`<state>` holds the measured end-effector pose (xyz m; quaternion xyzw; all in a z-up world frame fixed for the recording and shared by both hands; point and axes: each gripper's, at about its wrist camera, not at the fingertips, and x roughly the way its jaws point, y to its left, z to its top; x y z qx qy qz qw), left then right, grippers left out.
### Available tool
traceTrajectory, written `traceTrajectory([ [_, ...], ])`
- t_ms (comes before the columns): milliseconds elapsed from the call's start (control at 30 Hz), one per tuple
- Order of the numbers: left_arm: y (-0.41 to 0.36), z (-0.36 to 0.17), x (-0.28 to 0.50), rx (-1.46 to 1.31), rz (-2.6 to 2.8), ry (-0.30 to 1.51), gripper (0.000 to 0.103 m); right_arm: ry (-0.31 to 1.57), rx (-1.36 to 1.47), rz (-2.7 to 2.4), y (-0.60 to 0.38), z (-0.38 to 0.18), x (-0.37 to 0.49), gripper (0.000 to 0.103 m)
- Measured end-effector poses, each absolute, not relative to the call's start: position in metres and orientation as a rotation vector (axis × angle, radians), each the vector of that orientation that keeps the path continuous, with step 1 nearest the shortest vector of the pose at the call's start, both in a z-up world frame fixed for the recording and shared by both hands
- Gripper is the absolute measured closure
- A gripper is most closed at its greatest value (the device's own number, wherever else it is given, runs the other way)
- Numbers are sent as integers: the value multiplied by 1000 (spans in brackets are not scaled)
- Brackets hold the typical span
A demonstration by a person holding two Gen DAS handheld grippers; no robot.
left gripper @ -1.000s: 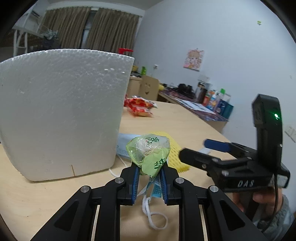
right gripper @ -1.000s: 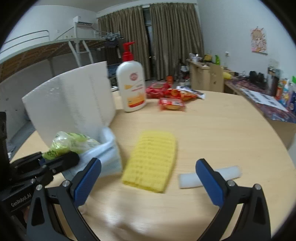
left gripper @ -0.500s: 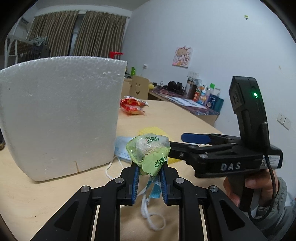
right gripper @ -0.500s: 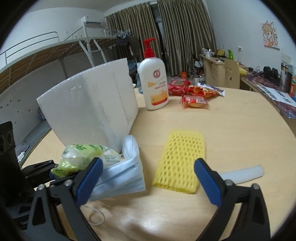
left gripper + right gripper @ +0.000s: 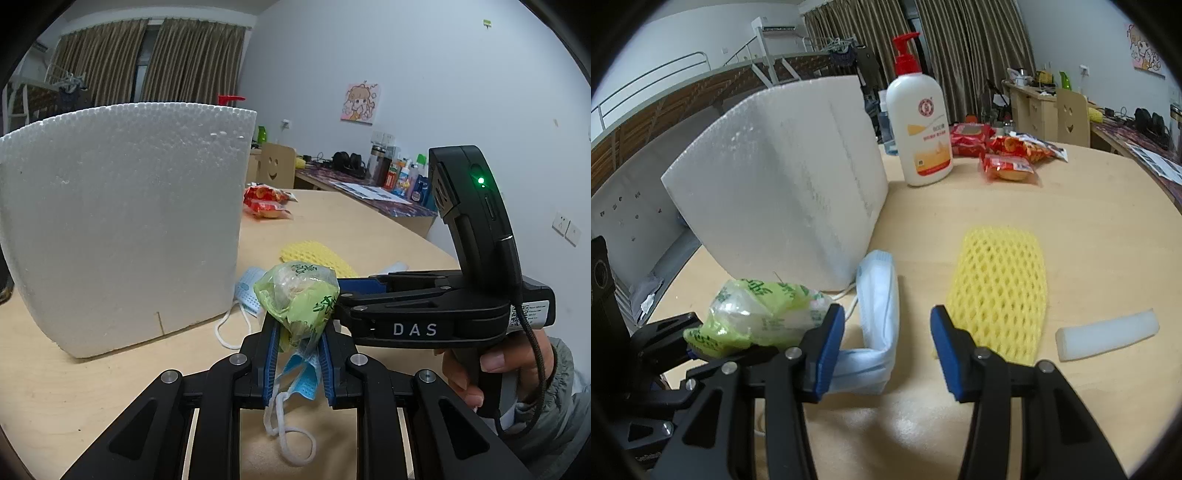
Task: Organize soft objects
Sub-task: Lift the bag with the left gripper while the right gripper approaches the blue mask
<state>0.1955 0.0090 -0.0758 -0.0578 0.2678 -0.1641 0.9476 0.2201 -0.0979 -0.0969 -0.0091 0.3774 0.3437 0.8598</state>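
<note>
The left tongs (image 5: pixel 297 354) are clamped on a green bag (image 5: pixel 298 301), and a fold of the blue mask (image 5: pixel 301 374) is pinched in with it, its ear loop hanging down to the desk (image 5: pixel 369 236). The right tongs (image 5: pixel 886 350) stand partly open and hold nothing. They straddle the lifted end of the mask (image 5: pixel 877 325), with their left pad right beside the bag (image 5: pixel 757 314).

The rest of the mask trails across the desk to the foot of the foam block (image 5: pixel 783 177). The yellow net (image 5: pixel 1001 288) lies flat just to the right, a white foam strip (image 5: pixel 1108 334) beyond it, both untouched. A lotion bottle (image 5: pixel 919 122) and red snack packs (image 5: pixel 1008 158) sit farther back.

The likely trouble is the shared grip. If the right tongs close on the mask and pull while the left still clamps both, the thin bag could tear or slip out. The dangling loop could also snag on a finger, and a tug on the trailing end might nudge the light block.
</note>
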Motion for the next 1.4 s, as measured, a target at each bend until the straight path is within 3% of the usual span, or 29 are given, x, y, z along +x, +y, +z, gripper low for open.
traceTrajectory([
  [267,5,-77,197,-84,-313,545,80,817,-22,743,-95,-99,215,50],
  [367,4,-78,198,-75,-281,553,69,808,-38,745,-93,-99,213,50],
  [433,7,-79,199,-80,-250,560,57,809,-40,748,-93,-99,213,50],
  [533,13,-78,200,-112,-233,551,48,810,-47,748,-93,-101,212,50],
  [1400,25,-99,162,-52,-205,654,47,794,-56,765,-92,-104,201,50],
])
